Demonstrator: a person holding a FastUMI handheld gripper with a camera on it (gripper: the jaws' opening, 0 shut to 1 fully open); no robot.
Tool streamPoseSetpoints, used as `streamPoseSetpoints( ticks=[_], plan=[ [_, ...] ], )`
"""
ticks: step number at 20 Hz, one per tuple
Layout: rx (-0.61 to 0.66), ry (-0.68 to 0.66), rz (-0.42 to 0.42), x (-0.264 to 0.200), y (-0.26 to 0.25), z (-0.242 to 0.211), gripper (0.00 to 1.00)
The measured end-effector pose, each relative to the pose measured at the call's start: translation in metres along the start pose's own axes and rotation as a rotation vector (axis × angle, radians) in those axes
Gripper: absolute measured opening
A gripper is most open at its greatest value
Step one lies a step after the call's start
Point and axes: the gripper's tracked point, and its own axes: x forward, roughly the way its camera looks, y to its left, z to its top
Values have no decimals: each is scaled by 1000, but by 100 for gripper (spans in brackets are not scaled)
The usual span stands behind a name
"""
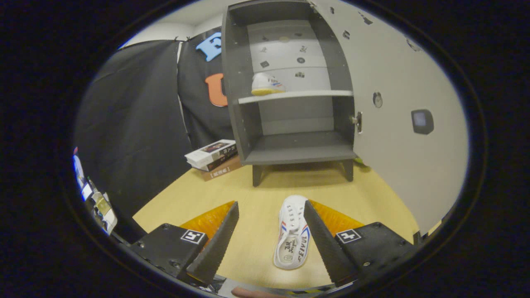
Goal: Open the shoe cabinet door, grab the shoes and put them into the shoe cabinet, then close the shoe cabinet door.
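Gripper view: gripper (271, 215) spread wide, nothing held, fingers angled over a pale wooden table (256, 248). One white shoe (293, 236) lying flat on the table between the fingers, close against the right finger, toe pointing toward the cabinet; cannot tell if the finger touches it. Beyond the fingers, dark grey cabinet (290, 87) standing on short legs, front open. Door (397, 116) swung out to the right, pale inner face turned this way, reaching near the right finger's side. Second shoe (267, 85) already resting on the middle shelf (296, 96), toward its left end. Bottom shelf bare. Stack of books (213, 157) on the table just left of the cabinet, touching or almost touching its side
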Motion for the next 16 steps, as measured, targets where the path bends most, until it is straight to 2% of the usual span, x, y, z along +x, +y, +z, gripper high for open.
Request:
streamPoseSetpoints(
  ticks=[5,8,9,13,15,16],
  plan=[
    [79,25,-77,42,-9,-43,98],
    [38,-52,-204,55,-33,-48,95],
    [52,-34,-213,59,-32,-58,95],
    [74,28,-161,78,-21,-80,86],
    [84,41,-193,84,-28,-84,83],
    [87,52,-220,86,-34,-86,75]
  ],
)
